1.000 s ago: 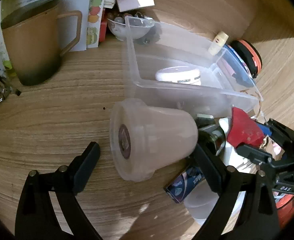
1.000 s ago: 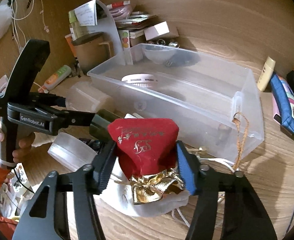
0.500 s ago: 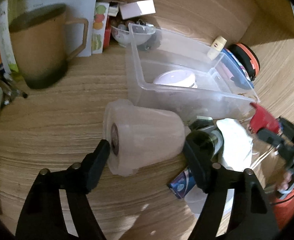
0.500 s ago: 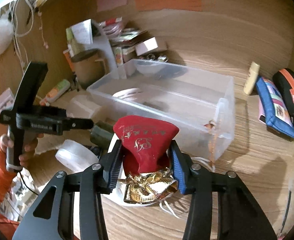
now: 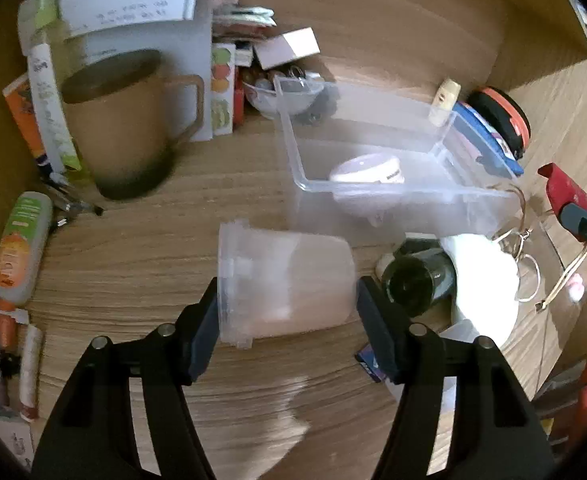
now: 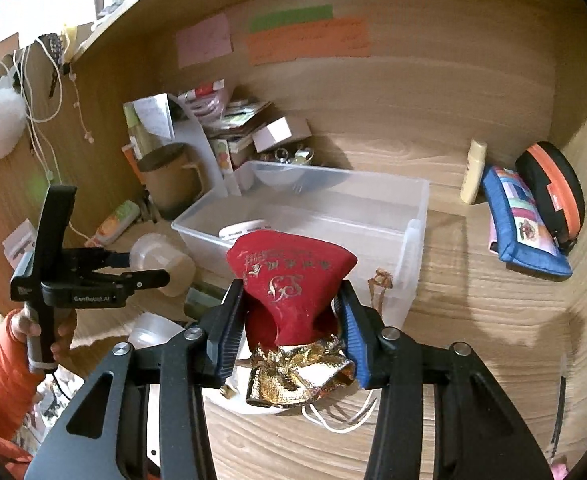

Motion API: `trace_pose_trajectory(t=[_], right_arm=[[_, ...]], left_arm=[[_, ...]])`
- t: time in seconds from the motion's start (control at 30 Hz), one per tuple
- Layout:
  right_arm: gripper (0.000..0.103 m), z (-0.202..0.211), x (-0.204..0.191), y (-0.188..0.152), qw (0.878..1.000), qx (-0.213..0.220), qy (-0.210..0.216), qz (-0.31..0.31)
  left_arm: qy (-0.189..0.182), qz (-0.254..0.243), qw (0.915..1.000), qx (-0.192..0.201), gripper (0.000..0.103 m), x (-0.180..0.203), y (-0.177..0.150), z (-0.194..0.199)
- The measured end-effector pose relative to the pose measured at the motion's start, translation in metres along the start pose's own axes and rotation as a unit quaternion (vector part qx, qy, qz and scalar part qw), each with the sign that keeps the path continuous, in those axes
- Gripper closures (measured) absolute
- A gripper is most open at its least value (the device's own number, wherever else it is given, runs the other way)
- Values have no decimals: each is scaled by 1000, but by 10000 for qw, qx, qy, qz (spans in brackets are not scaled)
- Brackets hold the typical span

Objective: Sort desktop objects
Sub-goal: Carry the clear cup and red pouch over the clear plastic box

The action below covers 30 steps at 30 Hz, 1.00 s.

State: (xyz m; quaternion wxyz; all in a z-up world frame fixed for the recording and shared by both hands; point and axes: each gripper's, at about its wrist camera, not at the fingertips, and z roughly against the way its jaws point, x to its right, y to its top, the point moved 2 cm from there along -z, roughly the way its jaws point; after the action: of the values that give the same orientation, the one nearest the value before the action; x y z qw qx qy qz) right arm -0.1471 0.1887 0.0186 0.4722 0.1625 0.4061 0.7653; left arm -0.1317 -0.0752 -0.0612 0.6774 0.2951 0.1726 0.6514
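My left gripper [image 5: 287, 314] is shut on a frosted plastic container [image 5: 283, 284] lying on its side, held just above the desk in front of the clear plastic bin [image 5: 305, 176]. My right gripper [image 6: 291, 320] is shut on a red pouch with gold trim [image 6: 289, 280] and holds it raised near the bin's [image 6: 413, 240] front edge. The pouch also shows at the right edge of the left wrist view [image 5: 561, 188]. A white round jar [image 5: 367, 170] lies inside the bin. The left gripper with the container shows in the right wrist view [image 6: 133, 270].
A brown mug [image 5: 125, 124], a tube [image 5: 17, 248], boxes and papers crowd the back left. A dark bottle [image 5: 417, 280] and a white object [image 5: 485, 280] lie in front of the bin. A blue pouch [image 6: 521, 220], an orange-black case [image 6: 553, 188] and a small bottle [image 6: 473, 176] sit at right.
My left gripper closed around the frosted container and took hold of it. My right gripper lifted the red pouch higher, up and away from the pile.
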Motion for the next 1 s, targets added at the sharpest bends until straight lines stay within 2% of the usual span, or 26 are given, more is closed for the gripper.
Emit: trace_pose_trajectory(t=[0.57,1.0], right_arm=[[62,14,7,14,9996,229,16,-135],[62,26,16,33,9986,483,-9,-232]], left_arm=[[186,2,9996,210,40,0,0,26],[110,-62,9980,615,40,14,26,61]])
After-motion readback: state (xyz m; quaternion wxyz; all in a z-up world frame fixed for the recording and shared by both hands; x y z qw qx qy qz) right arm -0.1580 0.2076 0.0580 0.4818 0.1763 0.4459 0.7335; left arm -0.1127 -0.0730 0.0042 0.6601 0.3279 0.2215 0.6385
